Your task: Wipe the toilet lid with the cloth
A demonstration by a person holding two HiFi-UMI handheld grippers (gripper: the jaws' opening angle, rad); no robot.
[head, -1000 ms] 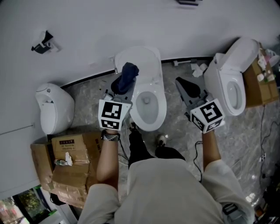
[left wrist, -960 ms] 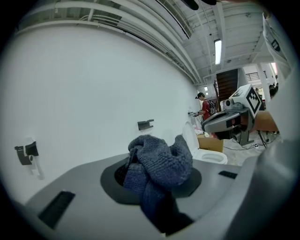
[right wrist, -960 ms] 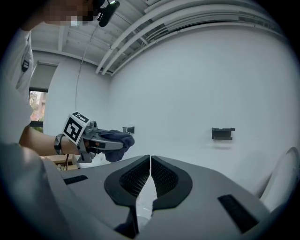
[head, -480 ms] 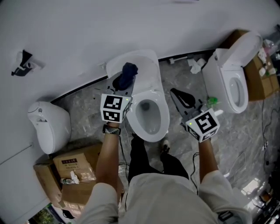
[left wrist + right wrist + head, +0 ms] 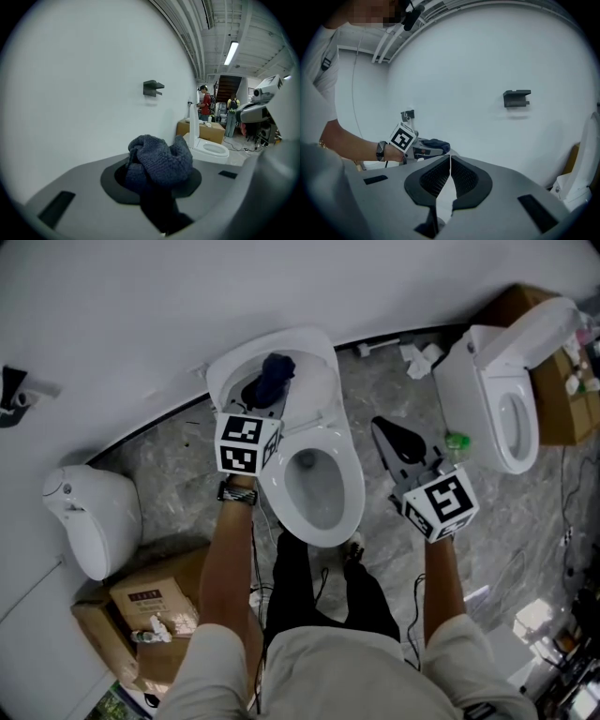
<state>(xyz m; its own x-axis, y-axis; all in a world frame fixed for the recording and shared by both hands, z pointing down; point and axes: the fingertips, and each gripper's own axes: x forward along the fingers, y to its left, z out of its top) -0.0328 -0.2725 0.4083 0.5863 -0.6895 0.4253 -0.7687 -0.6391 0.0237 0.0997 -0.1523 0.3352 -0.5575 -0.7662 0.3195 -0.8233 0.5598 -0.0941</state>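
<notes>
Bunched dark-blue cloth (image 5: 275,376), raised white toilet lid (image 5: 321,371)

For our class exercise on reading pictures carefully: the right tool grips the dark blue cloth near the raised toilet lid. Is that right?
Not quite. The left tool grips the dark blue cloth near the raised toilet lid, as the left gripper view shows; the right tool is shut and empty.

Right gripper (image 5: 450,161) fingers (image 5: 433,180) together, empty
</notes>
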